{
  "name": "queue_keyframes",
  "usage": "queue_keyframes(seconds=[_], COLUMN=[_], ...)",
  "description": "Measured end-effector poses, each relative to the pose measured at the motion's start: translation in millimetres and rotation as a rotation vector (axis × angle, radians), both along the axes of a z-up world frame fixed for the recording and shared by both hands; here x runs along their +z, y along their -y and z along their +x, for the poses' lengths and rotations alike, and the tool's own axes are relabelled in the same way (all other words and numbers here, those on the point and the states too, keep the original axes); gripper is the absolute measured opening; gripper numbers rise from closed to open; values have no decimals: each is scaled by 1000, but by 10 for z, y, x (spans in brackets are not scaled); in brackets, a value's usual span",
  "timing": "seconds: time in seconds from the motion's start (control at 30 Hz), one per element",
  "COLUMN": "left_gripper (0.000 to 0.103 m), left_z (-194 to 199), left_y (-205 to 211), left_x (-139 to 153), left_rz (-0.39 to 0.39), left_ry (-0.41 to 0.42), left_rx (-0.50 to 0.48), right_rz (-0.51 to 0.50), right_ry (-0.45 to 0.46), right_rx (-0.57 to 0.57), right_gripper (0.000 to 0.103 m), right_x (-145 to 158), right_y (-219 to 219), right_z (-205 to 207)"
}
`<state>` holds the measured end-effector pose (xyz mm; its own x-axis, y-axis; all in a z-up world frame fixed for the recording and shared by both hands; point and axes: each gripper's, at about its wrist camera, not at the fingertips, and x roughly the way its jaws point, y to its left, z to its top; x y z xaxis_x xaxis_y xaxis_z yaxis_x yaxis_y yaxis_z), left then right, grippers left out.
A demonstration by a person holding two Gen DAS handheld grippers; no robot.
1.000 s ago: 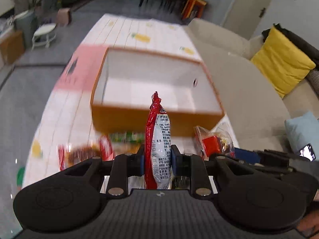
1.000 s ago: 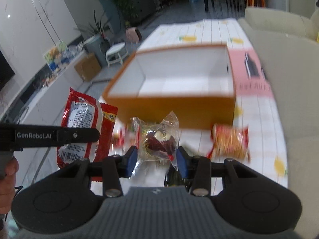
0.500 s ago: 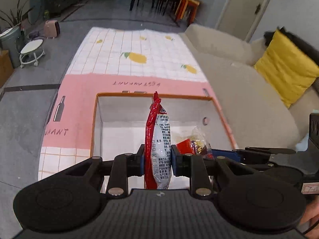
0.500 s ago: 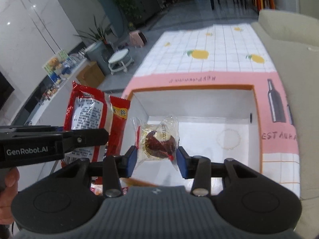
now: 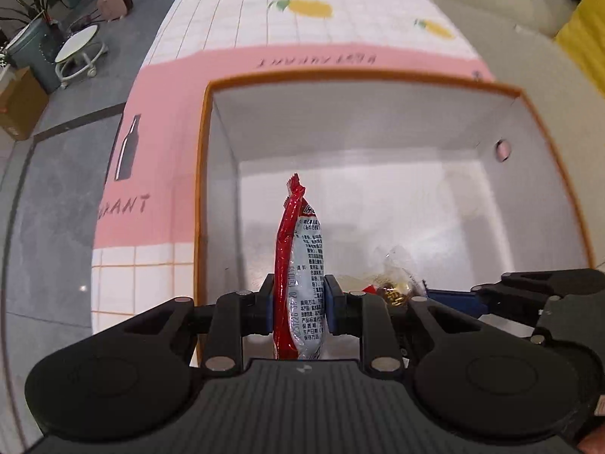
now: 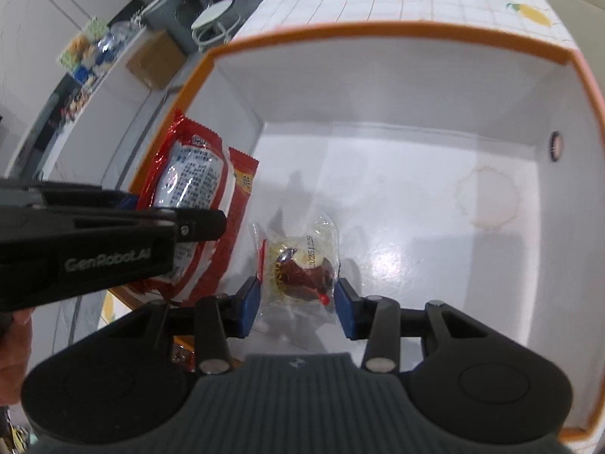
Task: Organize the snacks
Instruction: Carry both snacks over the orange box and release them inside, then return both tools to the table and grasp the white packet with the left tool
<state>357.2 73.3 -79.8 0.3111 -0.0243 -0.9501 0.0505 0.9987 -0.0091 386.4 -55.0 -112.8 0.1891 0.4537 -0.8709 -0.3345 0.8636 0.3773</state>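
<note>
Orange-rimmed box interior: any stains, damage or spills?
Yes: a faint brownish ring stain marks the white floor of the orange-rimmed cardboard box, near the right wall with its small round hole. Nothing spilled.

In the left wrist view, the lower end of the red snack packet (image 5: 298, 283) drops out of sight behind the left claw (image 5: 298, 308) body. The clear-wrapped candy (image 5: 395, 287) is half covered by the right claw (image 5: 453, 299), whose far side runs off the frame. In the right wrist view, the left claw (image 6: 177, 223) covers the packet's middle, and its print is too small to read. The orange-rimmed box (image 6: 378, 28) has its near wall hidden.
</note>
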Motion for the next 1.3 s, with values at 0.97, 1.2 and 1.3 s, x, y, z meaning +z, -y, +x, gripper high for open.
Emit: queue_keyframes(seconds=[0.97,1.2,1.3], left_gripper=[62,62,61], left_z=[-623,-996,-1191], left_y=[-246,-161,-123], left_x=[733,971,1065], left_rz=[-114,-121,-130], left_ry=[192,271,300], left_rx=[79,61,50], right_rz=[-137,-151,-146], right_ry=[-20,65,117], right_rx=[-67,-77,-84], right_gripper=[65,76,76], right_x=[-18,349,554], right_y=[-315,-218,-137], right_z=[-13,-229,-390])
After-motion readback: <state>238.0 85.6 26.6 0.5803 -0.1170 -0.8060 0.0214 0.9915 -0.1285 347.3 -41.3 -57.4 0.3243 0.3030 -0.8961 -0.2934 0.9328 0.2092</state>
